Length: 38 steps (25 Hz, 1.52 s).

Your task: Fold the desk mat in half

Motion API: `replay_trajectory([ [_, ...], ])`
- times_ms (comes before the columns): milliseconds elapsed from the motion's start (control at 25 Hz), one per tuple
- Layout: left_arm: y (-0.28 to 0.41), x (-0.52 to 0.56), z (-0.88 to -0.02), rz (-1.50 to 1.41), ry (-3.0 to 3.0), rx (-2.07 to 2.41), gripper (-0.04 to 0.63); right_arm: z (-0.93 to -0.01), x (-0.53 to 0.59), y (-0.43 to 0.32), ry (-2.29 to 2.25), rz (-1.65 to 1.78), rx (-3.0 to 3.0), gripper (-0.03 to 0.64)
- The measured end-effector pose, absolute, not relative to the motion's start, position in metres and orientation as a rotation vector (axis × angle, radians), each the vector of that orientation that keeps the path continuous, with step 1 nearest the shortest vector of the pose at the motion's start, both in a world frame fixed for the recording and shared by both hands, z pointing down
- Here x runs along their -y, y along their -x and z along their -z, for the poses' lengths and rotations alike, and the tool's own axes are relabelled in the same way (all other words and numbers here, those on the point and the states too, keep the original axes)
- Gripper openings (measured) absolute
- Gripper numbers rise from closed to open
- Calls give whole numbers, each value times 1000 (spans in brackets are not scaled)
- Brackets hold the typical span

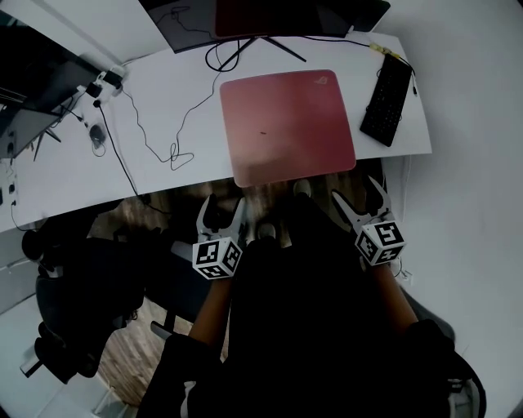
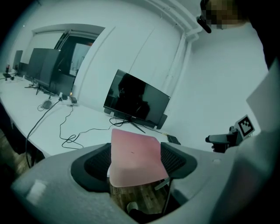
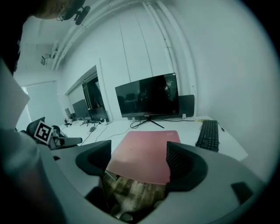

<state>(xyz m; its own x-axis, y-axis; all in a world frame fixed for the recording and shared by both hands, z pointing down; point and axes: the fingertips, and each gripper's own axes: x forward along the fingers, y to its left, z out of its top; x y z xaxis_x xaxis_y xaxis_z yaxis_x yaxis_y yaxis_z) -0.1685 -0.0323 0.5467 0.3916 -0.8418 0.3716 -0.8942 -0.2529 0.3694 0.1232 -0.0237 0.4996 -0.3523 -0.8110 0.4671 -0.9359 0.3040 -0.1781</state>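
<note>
A pink-red desk mat (image 1: 288, 124) lies flat on the white desk (image 1: 73, 175), its near edge hanging a little over the desk's front edge. Both gripper views show the desk mat (image 2: 133, 159) (image 3: 144, 155) ahead between the jaws, unfolded. My left gripper (image 1: 221, 214) is open, below the mat's near left corner and short of the desk. My right gripper (image 1: 358, 198) is open too, just off the near right corner. Neither touches the mat.
A black keyboard (image 1: 387, 100) lies right of the mat. A monitor (image 1: 265, 18) on a stand sits behind it, with black cables (image 1: 176, 151) looping to the left and a mouse (image 1: 98, 133) further left. A dark office chair (image 1: 73, 269) stands at my left.
</note>
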Motion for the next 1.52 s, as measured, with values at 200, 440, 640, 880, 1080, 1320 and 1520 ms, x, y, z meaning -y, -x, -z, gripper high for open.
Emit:
replay_trajectory([
  [200,157,62,-567,-164,-2023,1521,341,-539,49,-161,-1560,-690,2219,390],
  [440,148,86,-590,-148,-1915,1569,341,-563,82,-196,-1574,-790,2184,390],
  [640,150,96,-616,-173,-1825,1614,341,-579,104,-212,-1538,-810,2191,390],
  [880,145,87,-647,-252,-1746,1633,341,-614,115,-243,-1459,-820,2161,388],
  [1080,145,84,-661,-266,-1674,1661,341,-654,113,-265,-1388,-942,2107,388],
  [1320,145,76,-694,-303,-1619,1595,341,-692,103,-271,-1369,-1041,2015,388],
  [1520,151,70,-731,-319,-1520,1509,341,-726,98,-265,-1340,-1192,1941,388],
])
